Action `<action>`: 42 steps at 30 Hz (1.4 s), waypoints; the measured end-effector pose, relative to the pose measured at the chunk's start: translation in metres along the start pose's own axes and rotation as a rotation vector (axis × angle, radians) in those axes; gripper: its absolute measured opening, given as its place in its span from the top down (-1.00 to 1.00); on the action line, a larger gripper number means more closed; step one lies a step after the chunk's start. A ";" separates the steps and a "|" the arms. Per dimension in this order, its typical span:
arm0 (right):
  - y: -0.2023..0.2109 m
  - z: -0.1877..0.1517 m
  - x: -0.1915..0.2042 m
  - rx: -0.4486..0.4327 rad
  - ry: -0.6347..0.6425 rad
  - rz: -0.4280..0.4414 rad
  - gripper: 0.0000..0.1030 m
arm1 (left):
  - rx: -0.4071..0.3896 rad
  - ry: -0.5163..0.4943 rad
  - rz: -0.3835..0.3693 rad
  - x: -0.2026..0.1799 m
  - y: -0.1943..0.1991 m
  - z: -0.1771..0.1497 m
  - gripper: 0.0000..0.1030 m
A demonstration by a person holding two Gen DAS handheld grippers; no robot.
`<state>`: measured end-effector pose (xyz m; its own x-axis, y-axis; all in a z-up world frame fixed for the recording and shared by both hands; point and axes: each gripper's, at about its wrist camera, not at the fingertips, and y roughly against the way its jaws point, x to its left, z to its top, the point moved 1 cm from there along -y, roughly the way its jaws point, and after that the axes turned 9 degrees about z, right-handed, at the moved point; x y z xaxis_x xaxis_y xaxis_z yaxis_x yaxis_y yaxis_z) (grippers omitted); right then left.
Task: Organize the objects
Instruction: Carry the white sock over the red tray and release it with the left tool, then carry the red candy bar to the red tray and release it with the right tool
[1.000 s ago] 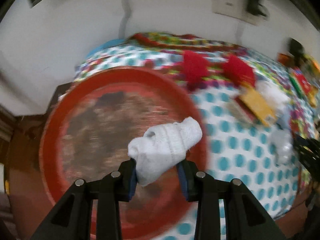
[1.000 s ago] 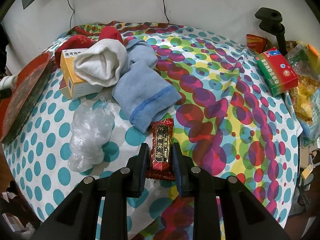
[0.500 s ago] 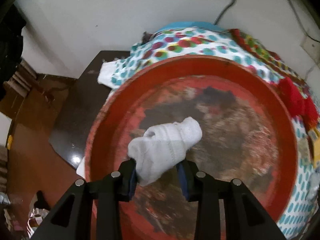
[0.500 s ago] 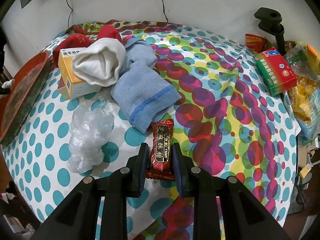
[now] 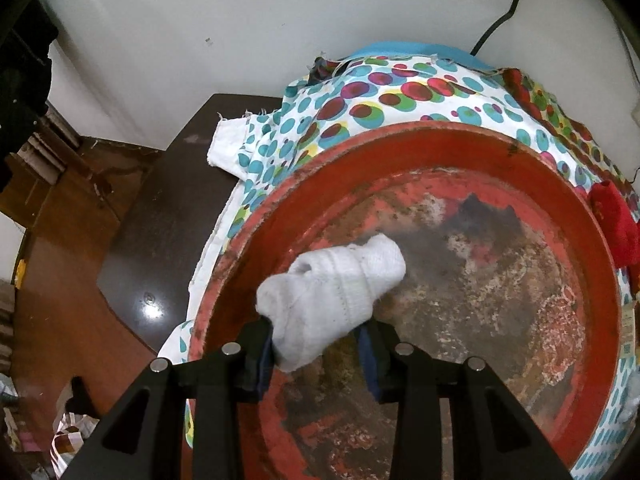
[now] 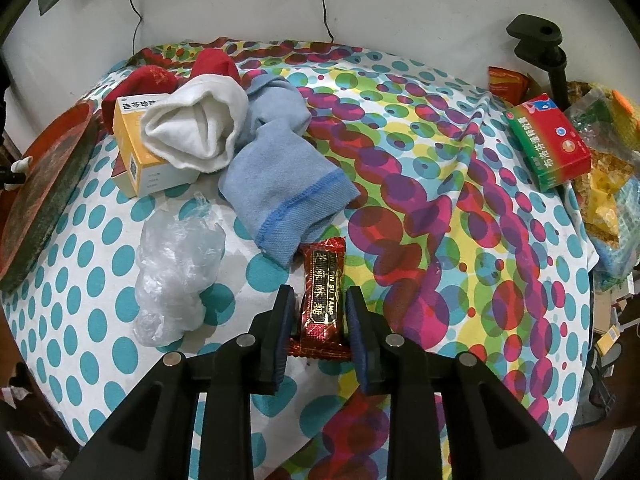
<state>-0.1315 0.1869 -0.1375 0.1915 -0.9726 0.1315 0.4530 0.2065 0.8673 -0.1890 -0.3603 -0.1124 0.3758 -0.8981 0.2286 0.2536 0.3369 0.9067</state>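
**White sock poised over red tray as left tongs loosen**

The left gripper (image 5: 316, 354) hangs over the worn red tray (image 5: 472, 140), its jaws opening around a rolled white sock (image 5: 332, 292) that sits between the pads and juts out ahead of the fingertips. The left pad is against the fabric; a thin gap seems to be showing at the right pad, so the grip looks to be on its way out. The sock hangs just above the tray's scuffed floor, toward the rim on the tongs' left, with the far rim well ahead.

Across the spotted tablecloth (image 6: 460, 200), the right gripper (image 6: 320, 328) stands with its jaws closely flanking a red candy wrapper (image 6: 324, 292) that lies flat on the cloth; they are opening slightly, and a sliver of gap shows on each side, so it looks unclamped. Just ahead of those tongs lies a blue sock (image 6: 280, 184); ahead and to their left, a crumpled plastic bag (image 6: 176, 272), a second white sock (image 6: 196, 128) draped on a yellow box (image 6: 132, 148), and red socks (image 6: 152, 78) beyond. A green box (image 6: 548, 140) sits well off to the right.

To finish the drop cleanly, the left jaws should probably open fully before lifting straight away, lest knit fabric snag on a pad and trail out. Keeping the release inward of the near rim would stop the roll tipping over the edge.
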 end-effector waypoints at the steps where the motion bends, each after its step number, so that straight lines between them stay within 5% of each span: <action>1: 0.000 0.000 0.000 0.001 0.000 -0.002 0.49 | 0.000 0.004 0.003 0.001 -0.001 0.000 0.28; 11: 0.002 -0.002 0.000 0.004 -0.003 -0.009 0.46 | 0.013 0.014 -0.065 0.008 -0.003 -0.003 0.07; 23: 0.003 -0.002 0.000 0.009 -0.007 -0.015 0.43 | 0.011 0.026 -0.110 0.012 0.017 -0.012 0.06; 30: 0.003 -0.001 0.001 0.009 -0.005 -0.016 0.43 | 0.008 0.072 -0.064 0.017 0.032 -0.008 0.06; 38: 0.003 -0.001 0.001 0.009 -0.009 -0.016 0.42 | -0.007 0.075 -0.151 0.010 0.062 -0.033 0.06; 42: 0.002 -0.001 0.002 0.011 -0.011 -0.016 0.42 | -0.062 0.057 -0.123 -0.002 0.087 -0.058 0.06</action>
<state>-0.1289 0.1854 -0.1356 0.1746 -0.9770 0.1227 0.4459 0.1896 0.8748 -0.1165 -0.3127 -0.0546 0.3885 -0.9165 0.0951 0.3547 0.2440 0.9026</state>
